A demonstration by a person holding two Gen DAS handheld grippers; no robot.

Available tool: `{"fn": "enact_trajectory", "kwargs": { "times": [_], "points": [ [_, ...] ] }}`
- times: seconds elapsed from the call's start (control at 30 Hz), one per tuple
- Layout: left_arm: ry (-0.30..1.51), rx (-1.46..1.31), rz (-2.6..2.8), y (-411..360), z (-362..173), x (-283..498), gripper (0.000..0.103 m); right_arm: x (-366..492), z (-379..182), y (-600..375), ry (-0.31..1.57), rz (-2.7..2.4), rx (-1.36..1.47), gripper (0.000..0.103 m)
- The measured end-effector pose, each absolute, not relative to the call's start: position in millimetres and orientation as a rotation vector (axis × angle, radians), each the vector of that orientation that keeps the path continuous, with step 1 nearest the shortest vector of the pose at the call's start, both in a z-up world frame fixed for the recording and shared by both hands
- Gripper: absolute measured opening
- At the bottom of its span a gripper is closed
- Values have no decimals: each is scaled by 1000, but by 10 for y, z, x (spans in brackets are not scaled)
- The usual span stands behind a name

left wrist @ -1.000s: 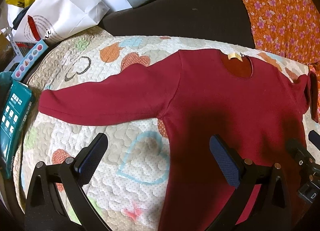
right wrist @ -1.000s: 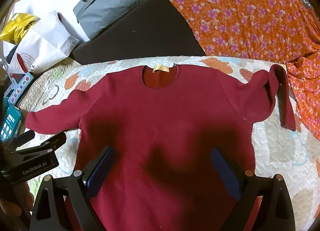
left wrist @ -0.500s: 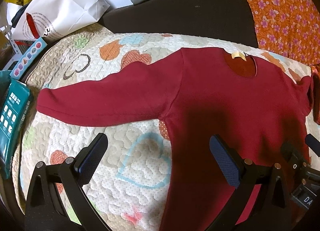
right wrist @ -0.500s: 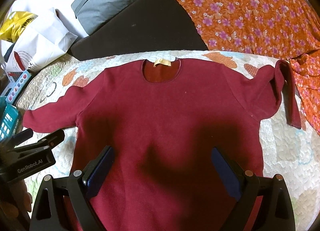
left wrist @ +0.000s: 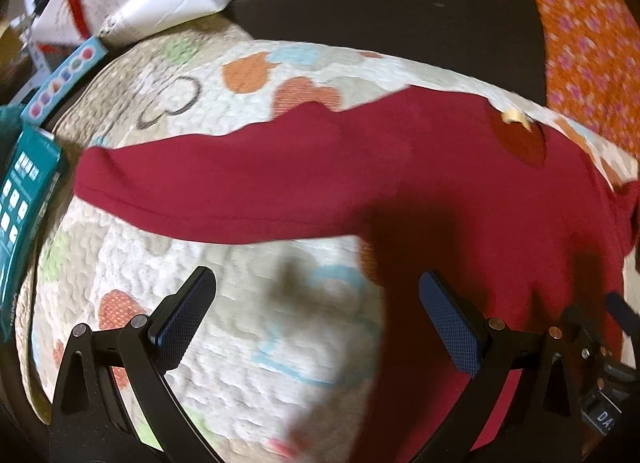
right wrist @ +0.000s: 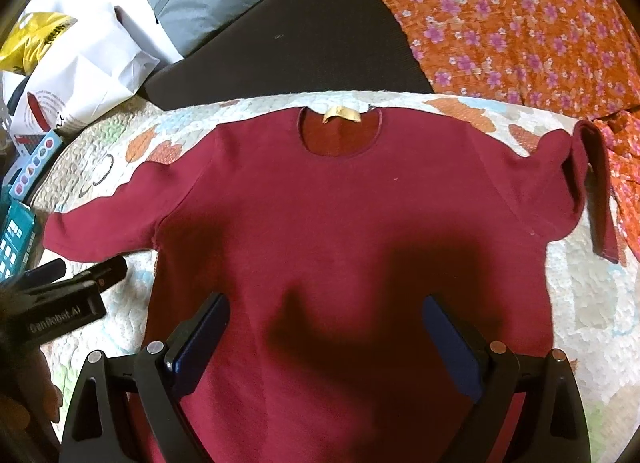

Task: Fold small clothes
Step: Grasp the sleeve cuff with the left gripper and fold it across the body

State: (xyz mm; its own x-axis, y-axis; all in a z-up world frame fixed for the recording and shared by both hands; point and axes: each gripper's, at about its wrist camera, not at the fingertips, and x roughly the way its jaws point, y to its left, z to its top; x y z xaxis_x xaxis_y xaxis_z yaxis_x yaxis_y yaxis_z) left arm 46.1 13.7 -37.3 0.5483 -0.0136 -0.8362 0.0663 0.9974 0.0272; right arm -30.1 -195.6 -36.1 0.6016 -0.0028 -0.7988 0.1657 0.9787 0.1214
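Item: dark red long-sleeved knit shirt (right wrist: 344, 231), spread face-up on a quilted cream bedcover with pastel hearts (left wrist: 248, 327), neckline away from the person.

Change: the left view has slid toward the outstretched sleeve (left wrist: 224, 187) over the last second and now blurs with motion; the shirt has not shifted. Judged: approach to a first sleeve fold, nothing folded yet.

Left gripper (left wrist: 316, 319): fingers spread wide, empty, over the bedcover just beside the shirt's side seam.

Right gripper (right wrist: 324, 339): fingers spread wide, empty, above the lower torso.

Edges: the other sleeve (right wrist: 596, 191) is doubled over near an orange floral cloth (right wrist: 520, 23). A teal box (left wrist: 20, 215) lies near the outstretched cuff. Bare quilt borders both sides.
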Motion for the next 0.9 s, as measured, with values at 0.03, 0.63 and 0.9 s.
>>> {"fn": "enact_trajectory", "kwargs": {
  "times": [0.03, 0.63, 0.9],
  "points": [
    [1005, 51, -30, 217, -383, 507, 102, -292, -375, -1934, 924, -91, 190, 96],
    [965, -598, 361, 2601, -690, 1428, 80, -153, -556, -1881, 986, -30, 208, 96],
    [871, -582, 346, 2718, -736, 1661, 14, -138, -585, -1895, 998, -30, 193, 96]
  ]
}}
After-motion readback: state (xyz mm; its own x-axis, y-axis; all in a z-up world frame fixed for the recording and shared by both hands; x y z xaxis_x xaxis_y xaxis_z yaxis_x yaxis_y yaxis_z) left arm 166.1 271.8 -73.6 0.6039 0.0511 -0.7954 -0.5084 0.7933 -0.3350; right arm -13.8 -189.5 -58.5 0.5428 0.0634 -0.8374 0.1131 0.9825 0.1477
